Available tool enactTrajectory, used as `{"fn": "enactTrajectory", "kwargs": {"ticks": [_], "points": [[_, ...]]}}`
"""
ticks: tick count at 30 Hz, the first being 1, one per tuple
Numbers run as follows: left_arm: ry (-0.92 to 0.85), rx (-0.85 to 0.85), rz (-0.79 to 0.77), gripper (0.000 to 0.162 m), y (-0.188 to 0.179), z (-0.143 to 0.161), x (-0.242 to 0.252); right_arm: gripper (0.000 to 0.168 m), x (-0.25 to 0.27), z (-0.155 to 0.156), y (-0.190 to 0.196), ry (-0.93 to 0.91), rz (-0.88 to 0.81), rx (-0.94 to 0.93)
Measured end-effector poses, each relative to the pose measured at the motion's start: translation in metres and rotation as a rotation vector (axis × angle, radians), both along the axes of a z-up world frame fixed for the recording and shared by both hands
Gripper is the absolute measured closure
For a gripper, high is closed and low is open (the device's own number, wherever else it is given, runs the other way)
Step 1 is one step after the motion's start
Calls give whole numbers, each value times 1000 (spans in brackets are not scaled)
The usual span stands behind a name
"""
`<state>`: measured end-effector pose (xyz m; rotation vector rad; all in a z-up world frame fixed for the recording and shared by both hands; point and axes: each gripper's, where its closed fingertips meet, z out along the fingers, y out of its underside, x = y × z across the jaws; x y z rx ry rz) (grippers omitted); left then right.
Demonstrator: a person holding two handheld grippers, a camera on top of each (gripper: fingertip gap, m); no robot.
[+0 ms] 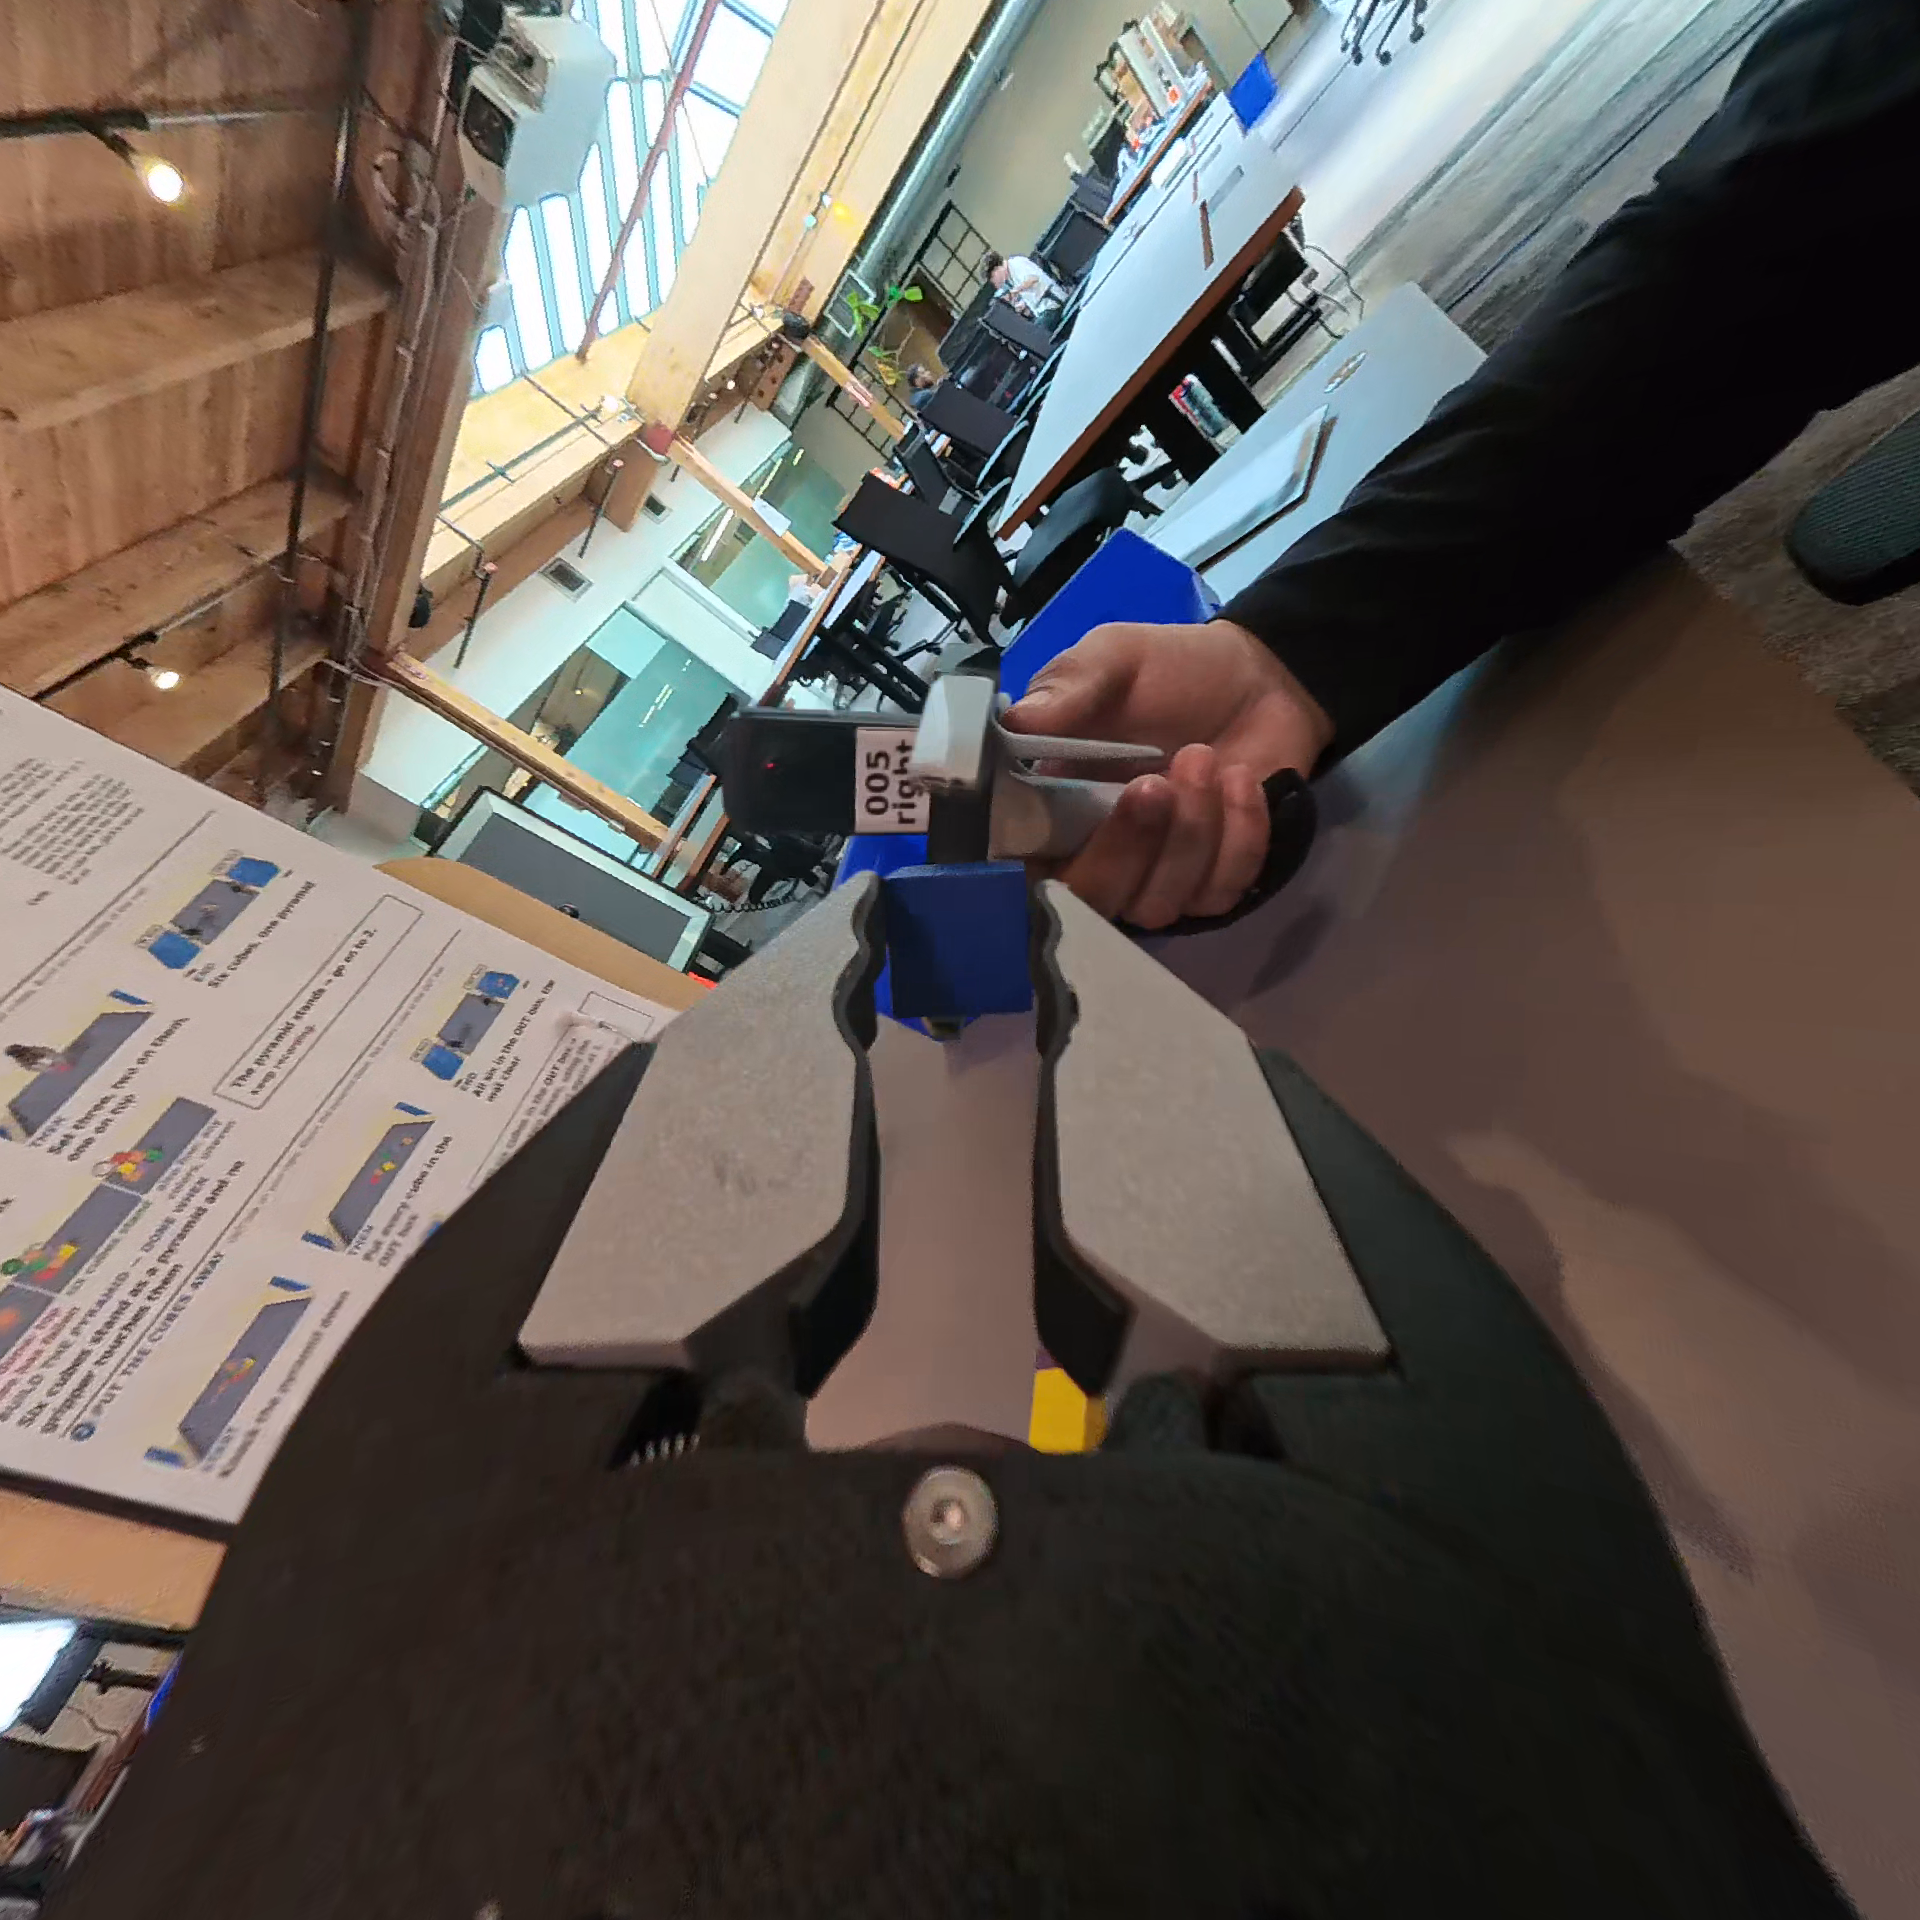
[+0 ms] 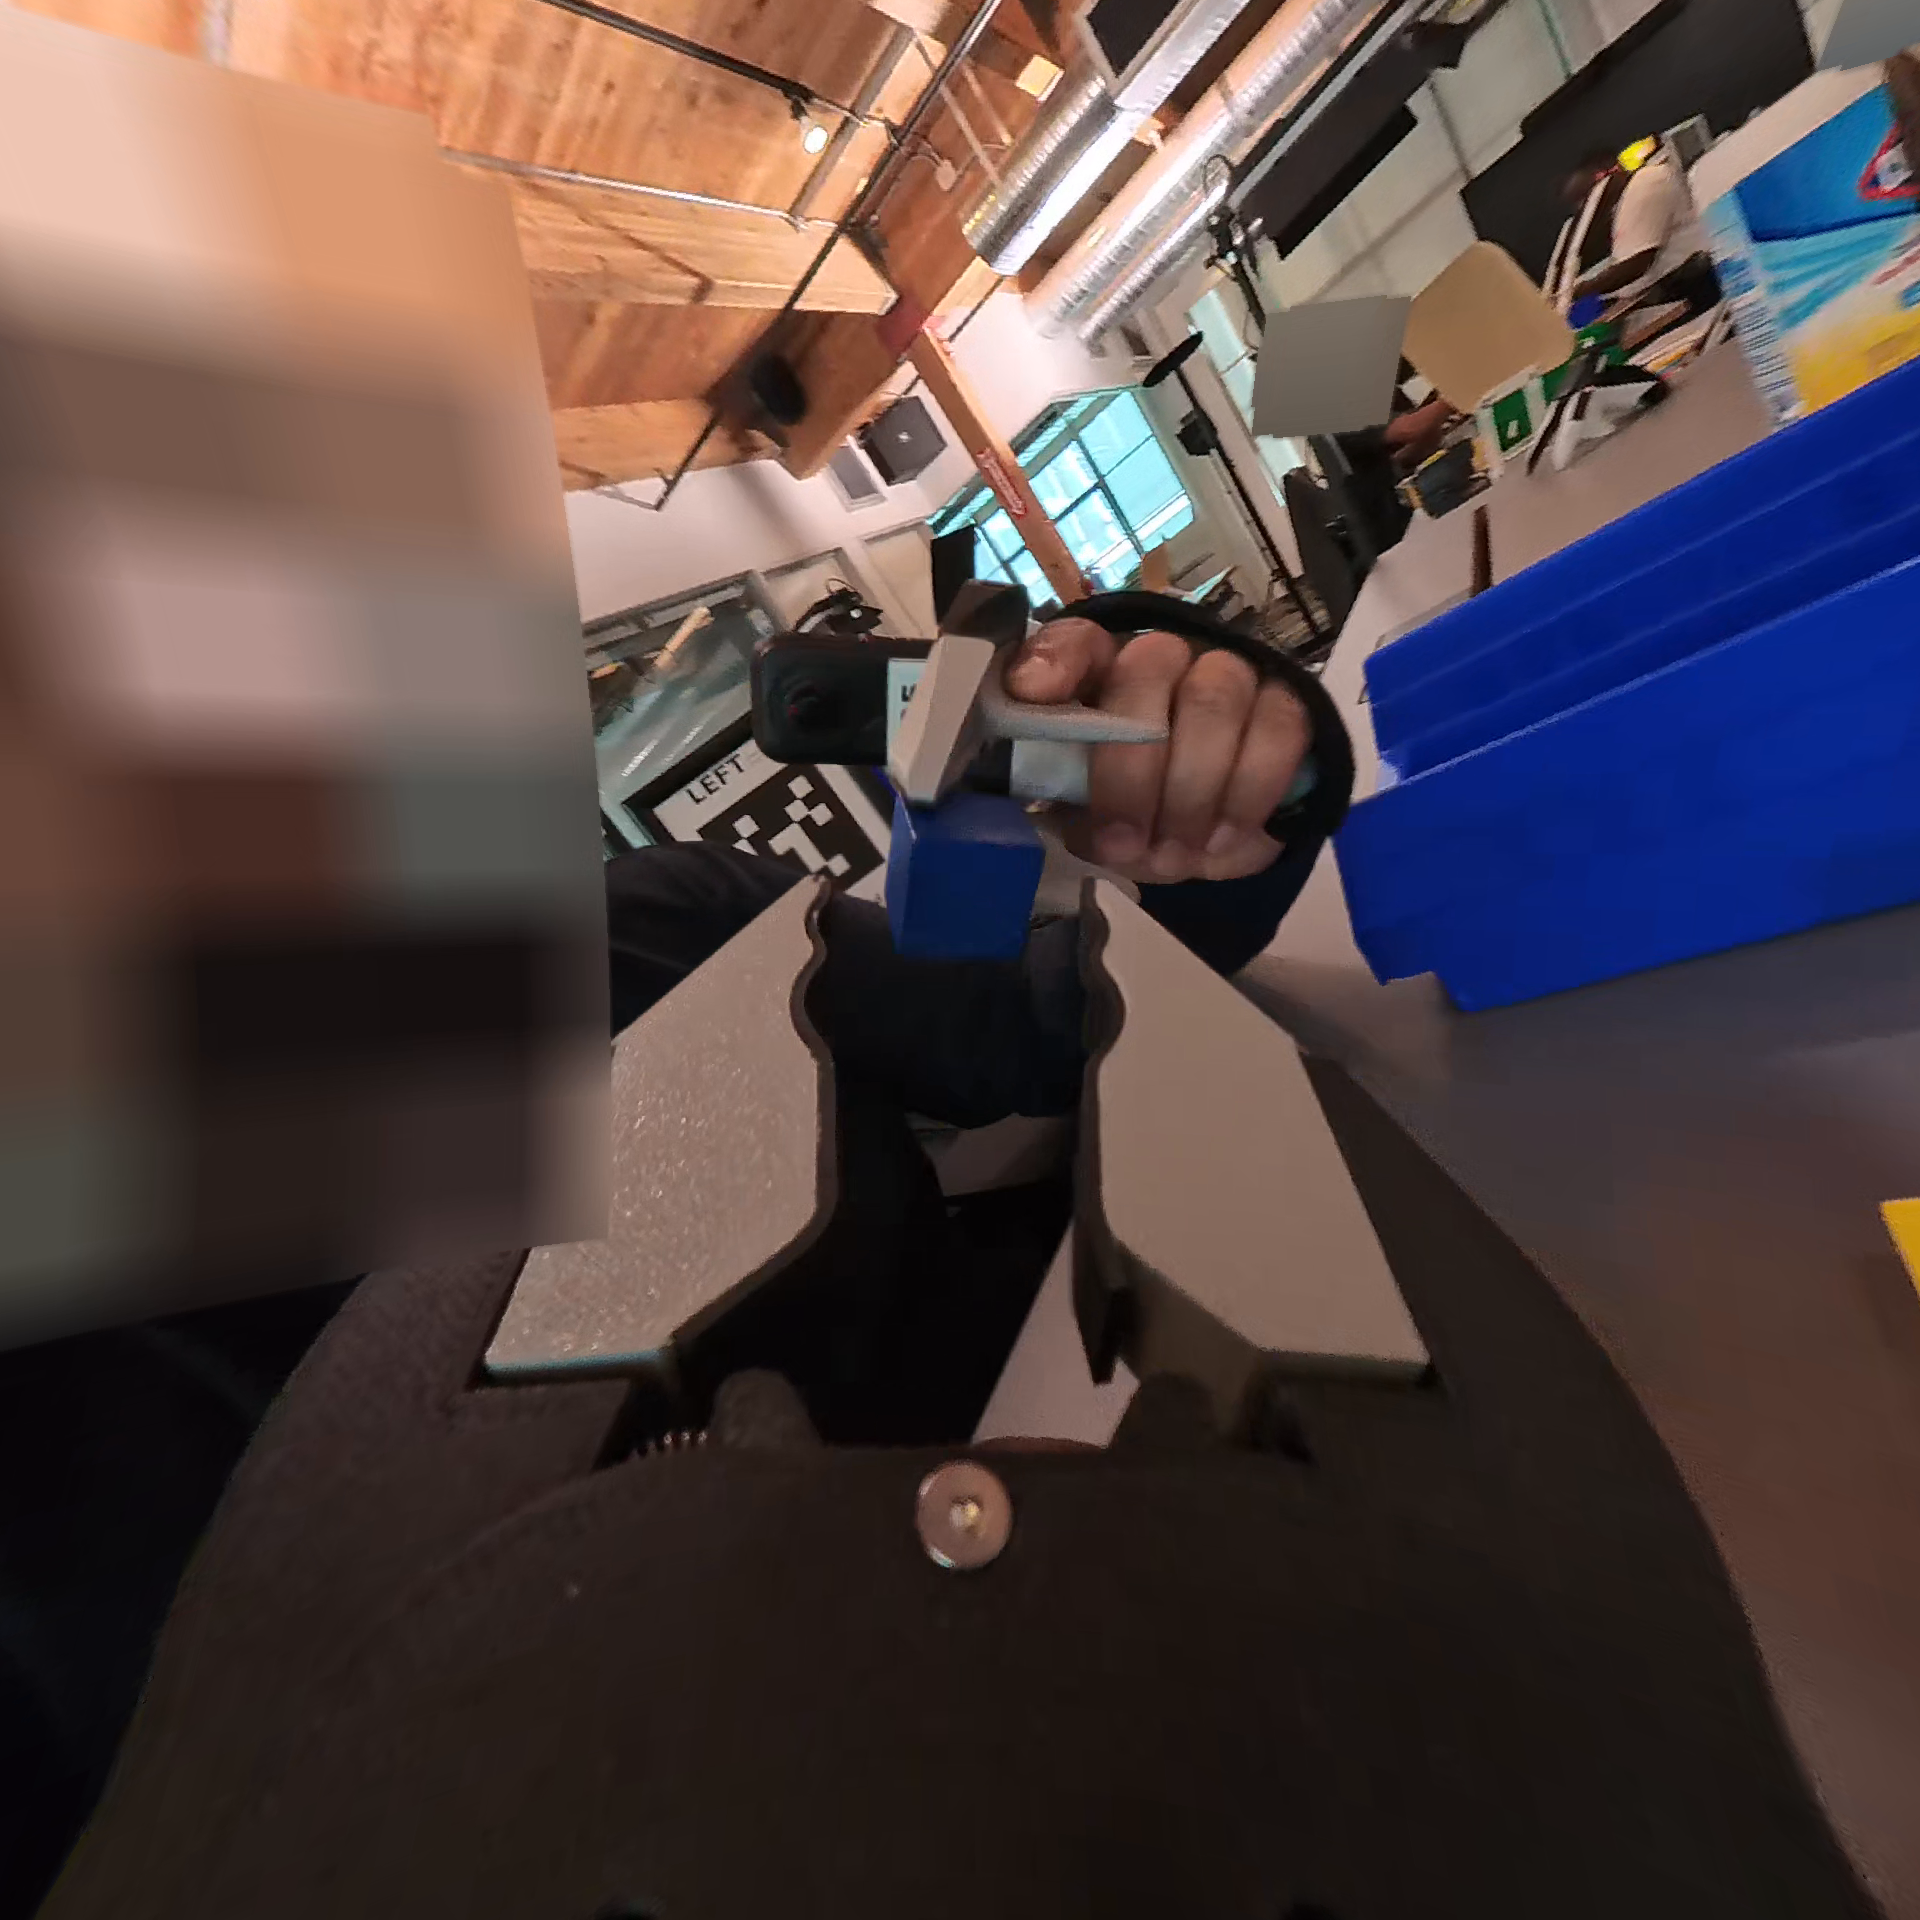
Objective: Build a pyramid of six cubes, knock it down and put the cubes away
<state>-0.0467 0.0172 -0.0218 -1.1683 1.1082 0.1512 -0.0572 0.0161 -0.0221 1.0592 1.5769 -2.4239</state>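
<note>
Open-plan office, grey worktop (image 2: 1558, 1195) | left tongs (image 1: 956, 935) pinching blue cube (image 1: 956, 951), held aloft | right tongs (image 2: 951, 935) spread, nothing between | blue bin (image 2: 1662, 810) near | yellow cube (image 1: 1060, 1408) on worktop | no pyramid visible; stage unclear, likely early building or tidying.

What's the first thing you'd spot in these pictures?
A blue cube sits pinched between the fingertips of the left gripper, in the middle of the left wrist view. Just beyond it, a hand holds the right gripper, which points back at the cube. A big blue bin stands on the table, to the right in the right wrist view.
</note>
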Motion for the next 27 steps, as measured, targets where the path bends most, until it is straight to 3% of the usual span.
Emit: {"fn": "enactTrajectory", "kwargs": {"ticks": [6,15,20,23,27], "points": [[19,10,40,137,10,-7,-1,137,-5,-10,-3,-74,38,-52],[-79,-143,183,134,28,-13,-29,144,-21,-21,32,-103,-190,56],[-303,-179,307,142,41,7,-66,144,-35,-55,68,-187,-452,410],[-406,-155,363,145,44,18,-82,144,-41,-67,78,-227,-508,603],[-404,-82,444,148,45,22,-96,144,-54,-89,90,-342,-500,909]]}}
